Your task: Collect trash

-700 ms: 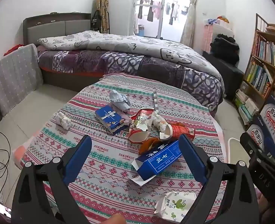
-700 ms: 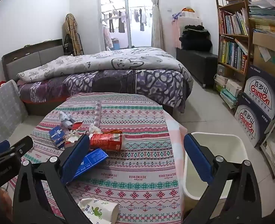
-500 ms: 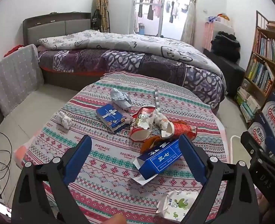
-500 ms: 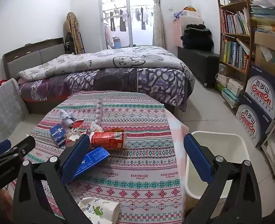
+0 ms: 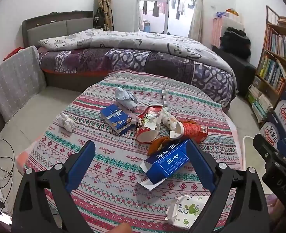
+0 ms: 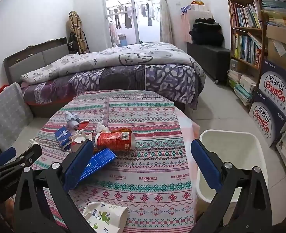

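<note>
Left gripper: wide open, empty, above desk.
Right gripper: wide open, empty.
Trash: blue box nearest, among cups.
Bin: beside desk, right.
Advice: straddle box, close squarely, lift clear.

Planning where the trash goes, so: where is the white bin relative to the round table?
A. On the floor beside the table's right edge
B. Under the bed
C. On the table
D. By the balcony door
A: the white bin stands on the floor, right of the table.
</note>
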### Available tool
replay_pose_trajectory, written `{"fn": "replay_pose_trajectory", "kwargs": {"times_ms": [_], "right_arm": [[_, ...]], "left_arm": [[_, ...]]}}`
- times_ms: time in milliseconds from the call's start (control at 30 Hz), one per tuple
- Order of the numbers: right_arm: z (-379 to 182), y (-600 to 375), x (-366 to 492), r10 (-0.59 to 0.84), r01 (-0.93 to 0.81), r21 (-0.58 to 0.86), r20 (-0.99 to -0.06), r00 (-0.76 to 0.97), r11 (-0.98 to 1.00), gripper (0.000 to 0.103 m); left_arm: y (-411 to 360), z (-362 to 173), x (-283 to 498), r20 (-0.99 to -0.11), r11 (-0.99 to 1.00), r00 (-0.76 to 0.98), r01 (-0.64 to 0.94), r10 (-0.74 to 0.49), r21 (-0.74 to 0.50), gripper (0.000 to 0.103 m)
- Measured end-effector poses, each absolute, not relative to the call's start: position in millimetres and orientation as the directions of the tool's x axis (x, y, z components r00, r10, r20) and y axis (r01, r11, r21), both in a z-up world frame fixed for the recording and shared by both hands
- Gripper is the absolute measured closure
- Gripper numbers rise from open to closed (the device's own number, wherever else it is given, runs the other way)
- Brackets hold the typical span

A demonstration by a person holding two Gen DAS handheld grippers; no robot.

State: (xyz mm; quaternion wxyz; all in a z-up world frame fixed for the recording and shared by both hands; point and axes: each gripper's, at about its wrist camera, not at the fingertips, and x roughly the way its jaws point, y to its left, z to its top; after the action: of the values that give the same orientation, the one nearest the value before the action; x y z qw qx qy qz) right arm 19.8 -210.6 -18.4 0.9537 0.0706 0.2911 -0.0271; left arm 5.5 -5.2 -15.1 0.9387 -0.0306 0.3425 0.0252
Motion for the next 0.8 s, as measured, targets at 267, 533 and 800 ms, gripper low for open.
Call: {"fn": "replay_pose_trajectory", "kwargs": {"times_ms": [267,533,800], "right_arm": [[-20.0,-211.2,20.8,-0.003,0.086,0.119,-0.568,0.823,0.989,0.007],[-22.3,-209.9,21.8,0.005,0.078,0.118,-0.578,0.816,0.99,0.007],[-24.4,-208.8,23.7,0.005,0.079,0.116,-0.591,0.807,0.99,0.007]], "left_arm": [[-2.0,-20.3,7.1,-0.656,0.996,0.754,-0.078,0.03,-0.044,0.011],[-3.4,-23.1,9.1,-0.669,0.996,0.743,-0.08,0.036,-0.035,0.011],[-2.7,-25.0,10.6,-0.681,0.996,0.732,-0.084,0.039,-0.034,0.011]]}}
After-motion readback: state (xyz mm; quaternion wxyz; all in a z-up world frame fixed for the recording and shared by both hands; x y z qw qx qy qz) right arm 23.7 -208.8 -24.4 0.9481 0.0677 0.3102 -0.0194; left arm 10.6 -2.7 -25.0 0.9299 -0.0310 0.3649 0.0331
